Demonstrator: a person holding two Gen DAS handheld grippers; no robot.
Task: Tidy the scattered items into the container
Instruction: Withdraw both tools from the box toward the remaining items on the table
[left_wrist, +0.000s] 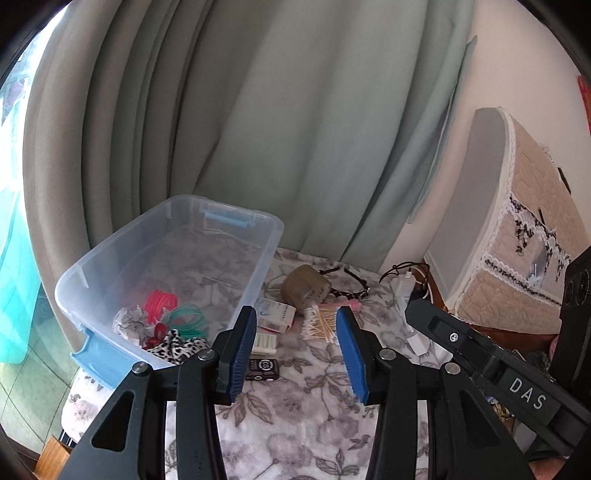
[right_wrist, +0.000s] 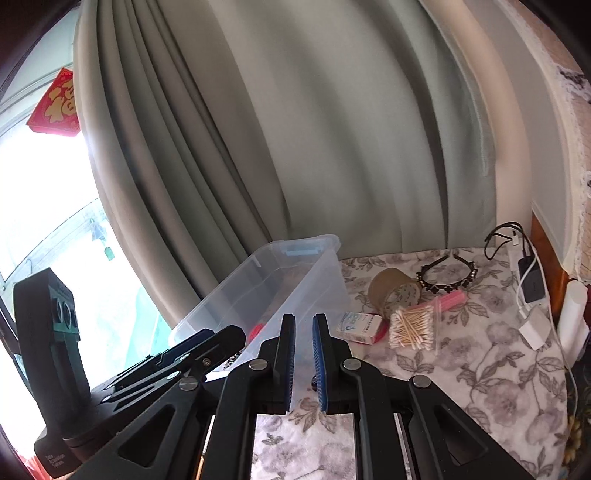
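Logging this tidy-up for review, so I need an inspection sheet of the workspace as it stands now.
Surface: floral cloth covering the table.
Job's things: clear bin holds red and green bands, crumpled paper and leopard-print fabric. Outside it lie cotton swabs, small box, tape roll, headband, pink item, black packet.
Clutter: nothing seen beyond those.
Grippers: left gripper open, empty; right gripper nearly closed, empty.
Cables: charger and cords at the table's right edge.
Surroundings: curtain, window, quilted cover.
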